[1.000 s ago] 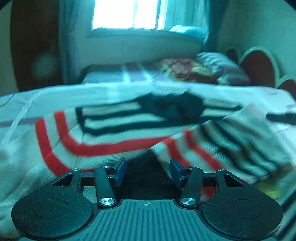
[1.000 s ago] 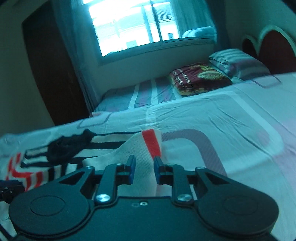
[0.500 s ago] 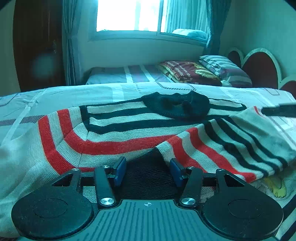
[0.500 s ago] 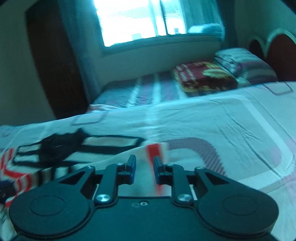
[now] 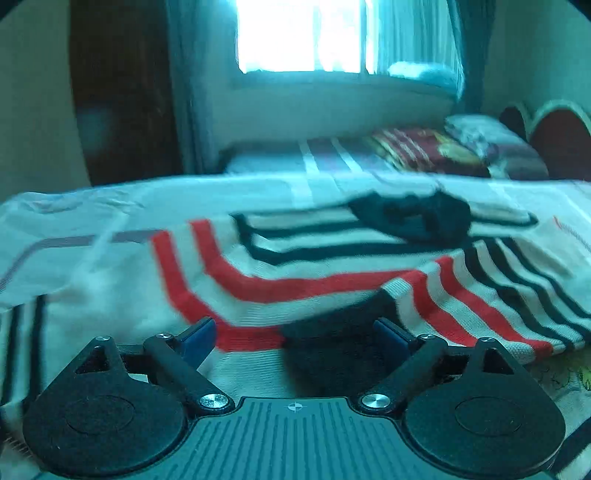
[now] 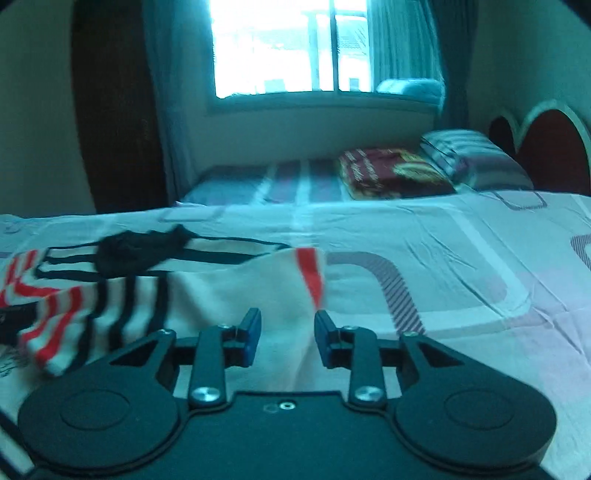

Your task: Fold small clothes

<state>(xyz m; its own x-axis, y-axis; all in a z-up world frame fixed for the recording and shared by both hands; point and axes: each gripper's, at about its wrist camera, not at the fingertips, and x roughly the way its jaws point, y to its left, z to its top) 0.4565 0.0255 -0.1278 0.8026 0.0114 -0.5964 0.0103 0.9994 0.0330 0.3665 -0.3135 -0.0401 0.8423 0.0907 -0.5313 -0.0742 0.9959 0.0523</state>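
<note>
we had both grippers angled down over the bed: left gripper and right gripper jaws opening, gripping nothing; striped sweater lay rumpled, sleeve folded over.

Blown-out window backlight, bluish blur

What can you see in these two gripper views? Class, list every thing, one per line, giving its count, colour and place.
Striped sweater: one, cream with red and black stripes and a black collar, spread on the near bed with one side folded over.
Bedsheet: one, pale with grey and pink bands, covering the near bed.
Folded blanket: one, dark red with a print, on the far bed.
Pillow: one, striped grey, beside the blanket.
Headboard: one, dark red with pale trim, far right.
Window: one, bright, back wall.
Left gripper: one, black with blue pads, jaws opening over the sweater's hem.
Right gripper: one, same colours, jaws opening over cream fabric.
</note>
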